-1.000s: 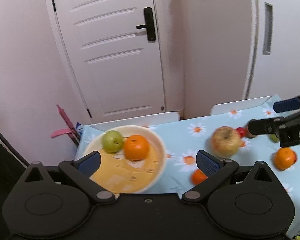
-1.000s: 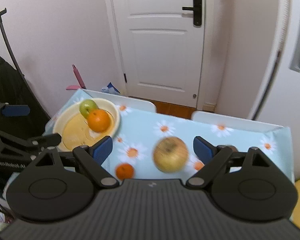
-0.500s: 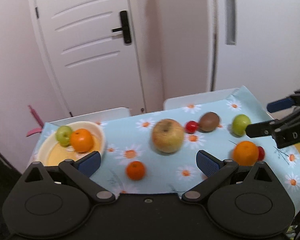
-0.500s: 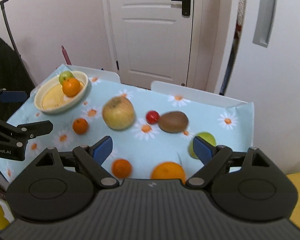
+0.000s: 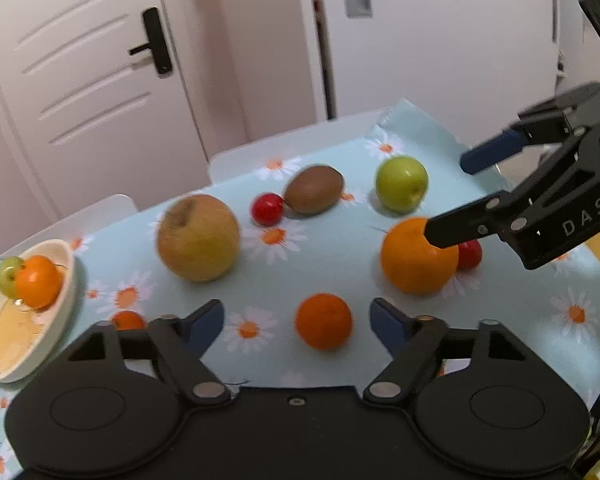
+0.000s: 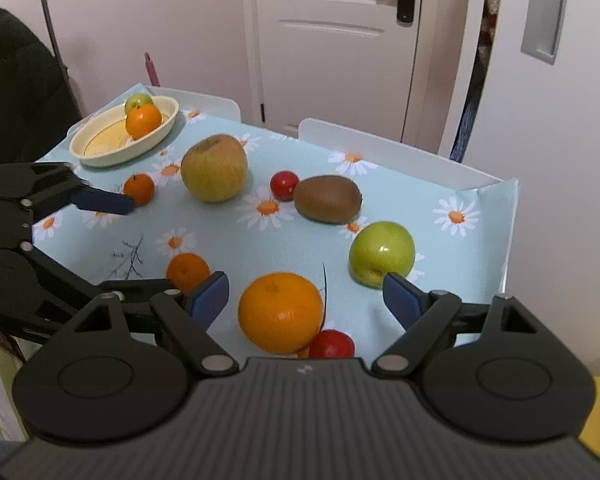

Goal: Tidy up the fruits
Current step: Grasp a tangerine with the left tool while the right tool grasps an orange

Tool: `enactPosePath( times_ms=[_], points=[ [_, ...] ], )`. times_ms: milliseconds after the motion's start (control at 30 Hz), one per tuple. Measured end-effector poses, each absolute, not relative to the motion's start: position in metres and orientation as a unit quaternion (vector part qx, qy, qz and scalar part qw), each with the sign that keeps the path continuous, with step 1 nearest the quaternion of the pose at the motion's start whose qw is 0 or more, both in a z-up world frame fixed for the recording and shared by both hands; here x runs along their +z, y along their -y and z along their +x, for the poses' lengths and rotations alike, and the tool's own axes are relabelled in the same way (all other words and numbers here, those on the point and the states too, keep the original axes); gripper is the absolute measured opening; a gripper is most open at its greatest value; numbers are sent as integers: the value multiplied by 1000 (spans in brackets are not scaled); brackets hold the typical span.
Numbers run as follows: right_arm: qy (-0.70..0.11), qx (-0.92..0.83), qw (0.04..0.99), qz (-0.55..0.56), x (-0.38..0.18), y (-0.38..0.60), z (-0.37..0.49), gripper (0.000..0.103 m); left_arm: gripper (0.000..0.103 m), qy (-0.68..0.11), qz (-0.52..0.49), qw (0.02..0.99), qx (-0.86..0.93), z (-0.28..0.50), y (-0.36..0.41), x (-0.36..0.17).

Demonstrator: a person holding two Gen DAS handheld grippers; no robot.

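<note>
Loose fruit lies on a daisy-print tablecloth (image 5: 340, 256). My left gripper (image 5: 296, 320) hangs low with a small orange (image 5: 324, 322) between its closing jaws; the pads stand clear of it. My right gripper (image 6: 305, 298) straddles a large orange (image 6: 280, 312), its jaws wide and closing slightly, not touching it. A small red fruit (image 6: 332, 344) sits against that orange. Further off lie a big yellow apple (image 6: 214, 168), a kiwi (image 6: 327, 199), a green apple (image 6: 381, 254) and a red tomato (image 6: 284, 185). A cream bowl (image 6: 168, 120) at the far left holds an orange and a green apple.
Another small orange (image 6: 139, 189) lies near the bowl. Two white chair backs (image 6: 380, 148) stand behind the table, with a white door beyond. The table's right edge (image 6: 510, 236) runs close to the green apple. The two grippers work side by side, almost touching.
Both grippers have swung right from the bowl and dropped towards the loose fruit. The left jaws have narrowed around the small orange; the large orange now lies between the right jaws.
</note>
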State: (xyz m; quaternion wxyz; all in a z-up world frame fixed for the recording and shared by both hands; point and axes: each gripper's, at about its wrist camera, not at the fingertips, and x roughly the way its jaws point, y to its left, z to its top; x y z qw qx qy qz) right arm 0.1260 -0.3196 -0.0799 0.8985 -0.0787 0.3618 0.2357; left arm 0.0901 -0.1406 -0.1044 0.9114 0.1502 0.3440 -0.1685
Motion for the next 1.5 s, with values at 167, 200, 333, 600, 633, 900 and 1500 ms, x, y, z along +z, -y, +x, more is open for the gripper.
enactPosePath(
  times_ms=[167, 200, 333, 600, 633, 900, 1500],
  points=[
    [-368, 248, 892, -80, -90, 320, 128, 95, 64, -355, 154, 905, -177, 96, 149, -119],
    [-369, 249, 892, -81, -91, 320, 128, 95, 61, -357, 154, 904, -177, 98, 150, -121],
    [-372, 254, 889, -82, -96, 317, 129, 94, 46, -362, 151, 902, -179, 103, 153, -127],
    [-377, 261, 884, -89, -100, 311, 132, 89, 40, -370, 142, 900, -181, 102, 151, -126],
    [-378, 262, 883, -90, -101, 311, 133, 88, 40, -370, 142, 900, -179, 101, 150, -126],
    [-384, 268, 878, -97, -106, 303, 135, 84, 40, -376, 138, 901, -168, 96, 141, -124],
    [-388, 268, 875, -106, -109, 291, 135, 73, 40, -368, 114, 913, -134, 80, 120, -108]
  ],
)
